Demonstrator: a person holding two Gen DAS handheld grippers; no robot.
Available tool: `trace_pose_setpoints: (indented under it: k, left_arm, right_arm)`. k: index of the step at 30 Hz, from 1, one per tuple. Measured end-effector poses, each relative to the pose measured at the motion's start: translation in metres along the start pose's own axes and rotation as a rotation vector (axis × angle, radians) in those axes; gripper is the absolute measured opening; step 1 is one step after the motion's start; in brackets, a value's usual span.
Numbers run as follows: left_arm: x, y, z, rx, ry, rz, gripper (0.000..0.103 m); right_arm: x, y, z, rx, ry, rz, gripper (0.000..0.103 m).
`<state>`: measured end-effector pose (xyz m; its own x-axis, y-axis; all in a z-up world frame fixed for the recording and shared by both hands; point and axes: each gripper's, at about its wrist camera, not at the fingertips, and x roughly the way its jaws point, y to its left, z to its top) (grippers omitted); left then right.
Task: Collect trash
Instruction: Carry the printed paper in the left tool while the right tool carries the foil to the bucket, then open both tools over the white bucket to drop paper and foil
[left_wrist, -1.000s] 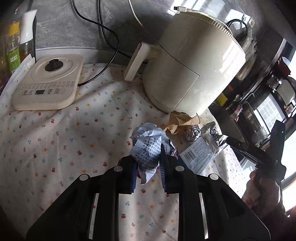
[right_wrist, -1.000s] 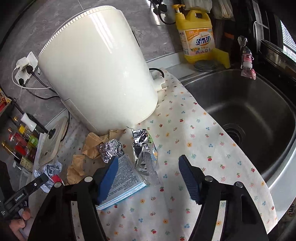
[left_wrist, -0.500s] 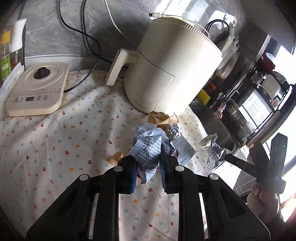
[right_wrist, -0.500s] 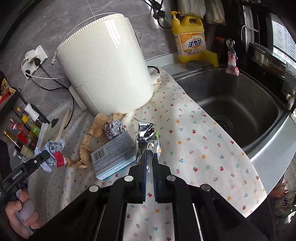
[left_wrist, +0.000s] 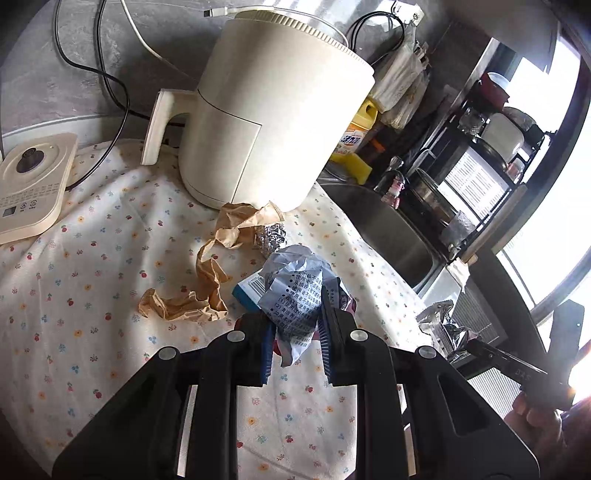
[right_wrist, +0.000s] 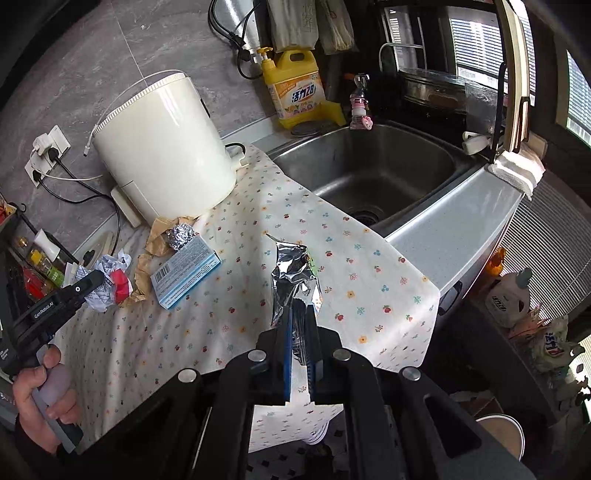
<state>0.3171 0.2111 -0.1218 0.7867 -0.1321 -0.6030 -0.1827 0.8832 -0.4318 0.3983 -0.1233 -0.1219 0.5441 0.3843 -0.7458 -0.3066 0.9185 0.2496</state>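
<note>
Here, left gripper (left_wrist: 295, 332) clamped on crumpled paper (left_wrist: 295, 295), mid-frame above the cloth (left_wrist: 92, 295). Right gripper (right_wrist: 300, 332) pinched on foil wrapper (right_wrist: 295, 273), centre frame near the cloth's hanging edge, sink (right_wrist: 369, 173) upper right. Left lying: one box (right_wrist: 186, 271), one foil ball (right_wrist: 180, 236), one brown paper (left_wrist: 207, 273).

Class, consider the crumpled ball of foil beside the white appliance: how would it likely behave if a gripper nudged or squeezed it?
The foil ball looks small and loosely crumpled, so it is probably very light and might skid or roll on the cloth. Its creased surface suggests it would likely dent and stay crushed under the jaws.
</note>
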Motion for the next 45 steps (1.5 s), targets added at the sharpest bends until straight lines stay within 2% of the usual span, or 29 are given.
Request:
trace_pose_setpoints:
  k: [7,12,18,23,34,37,38,39,45]
  left_arm:
    - [0.019,-0.052,-0.011,0.060,0.027,-0.059,0.021]
    - [0.033,-0.107,-0.034,0.106,0.039,-0.115,0.021]
    - [0.043,-0.179,-0.079,0.114,0.066,-0.171,0.021]
    - [0.052,-0.232,-0.119,0.140,0.120,-0.205,0.021]
    - [0.090,-0.291,-0.216,0.143,0.253,-0.247,0.021]
    - [0.100,-0.300,-0.243,0.137,0.291,-0.256,0.021]
    - [0.102,-0.303,-0.251,0.138,0.303,-0.258,0.021]
    - [0.105,-0.305,-0.258,0.140,0.316,-0.259,0.021]
    - [0.127,-0.307,-0.291,0.137,0.385,-0.241,0.021]
  right_arm:
    - [-0.031,-0.048,-0.017,0.075,-0.032,-0.048,0.007]
    - [-0.060,-0.095,-0.034,0.093,-0.044,-0.077,0.007]
    - [-0.101,-0.153,-0.064,0.082,-0.005,-0.119,0.007]
    - [-0.123,-0.198,-0.095,0.109,0.029,-0.136,0.008]
    - [-0.128,-0.274,-0.160,0.145,0.145,-0.169,0.009]
    - [-0.118,-0.288,-0.175,0.163,0.194,-0.169,0.018]
    - [-0.114,-0.292,-0.180,0.169,0.213,-0.169,0.038]
    - [-0.113,-0.295,-0.184,0.168,0.211,-0.179,0.050]
    - [-0.113,-0.316,-0.208,0.184,0.246,-0.200,0.050]
